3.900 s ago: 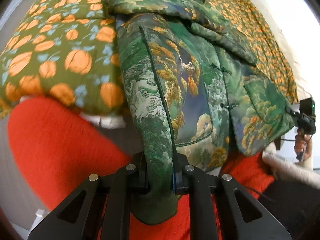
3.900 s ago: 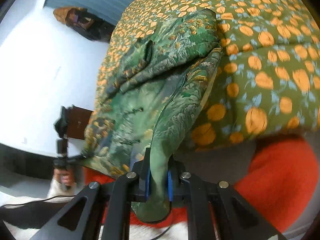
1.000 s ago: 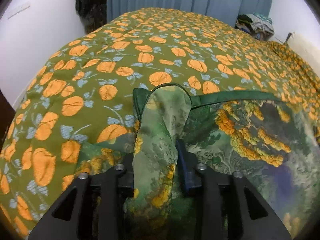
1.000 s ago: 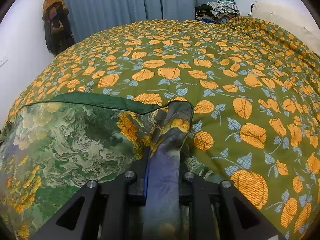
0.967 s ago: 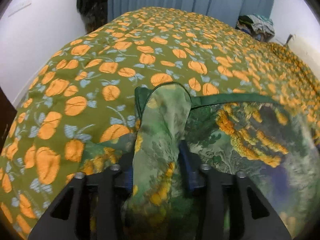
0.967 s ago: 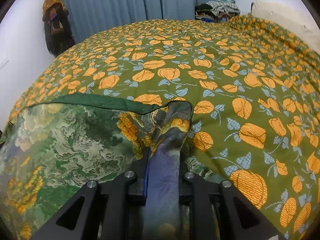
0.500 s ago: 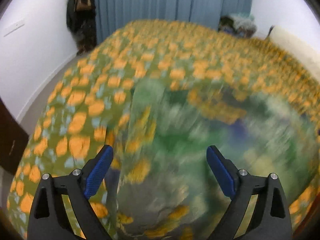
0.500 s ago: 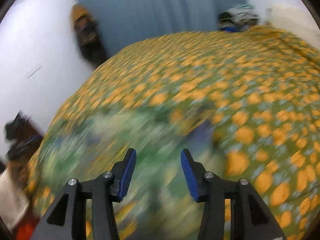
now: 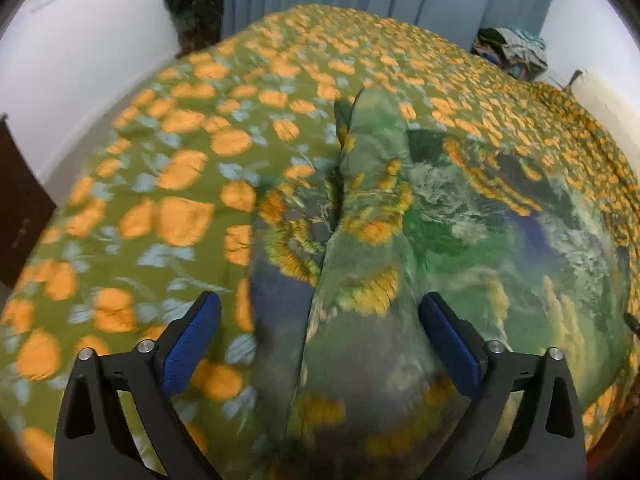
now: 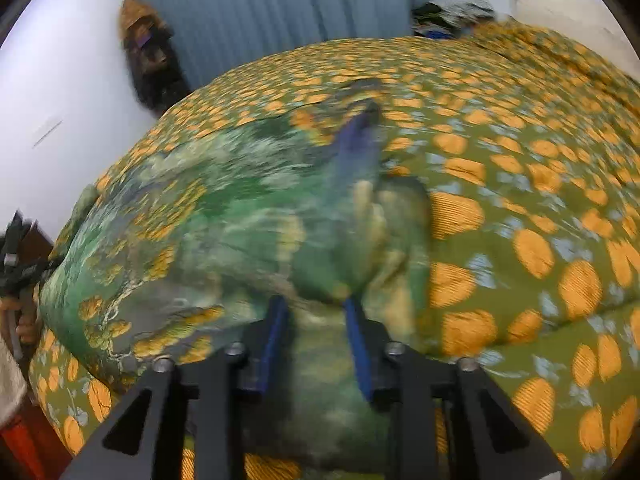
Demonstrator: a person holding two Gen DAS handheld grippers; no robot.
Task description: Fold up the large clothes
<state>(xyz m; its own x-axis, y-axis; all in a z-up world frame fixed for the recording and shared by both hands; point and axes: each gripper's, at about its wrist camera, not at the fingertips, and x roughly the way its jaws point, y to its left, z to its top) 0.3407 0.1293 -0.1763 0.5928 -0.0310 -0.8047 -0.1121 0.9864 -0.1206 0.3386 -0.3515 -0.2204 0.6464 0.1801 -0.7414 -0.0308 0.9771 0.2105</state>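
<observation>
Green patterned garment (image 9: 460, 224) folded on bed

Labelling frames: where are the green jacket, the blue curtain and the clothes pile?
green jacket (image 9: 460, 216), left wrist view, spread back panel
blue curtain (image 10: 280, 12), right wrist view, pleated middle
clothes pile (image 9: 512, 50), left wrist view, top of heap

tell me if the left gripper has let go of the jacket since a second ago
Yes. The left gripper now stands wide open and pulled back toward the bed's near edge; the jacket lies loose on the quilt.
</observation>
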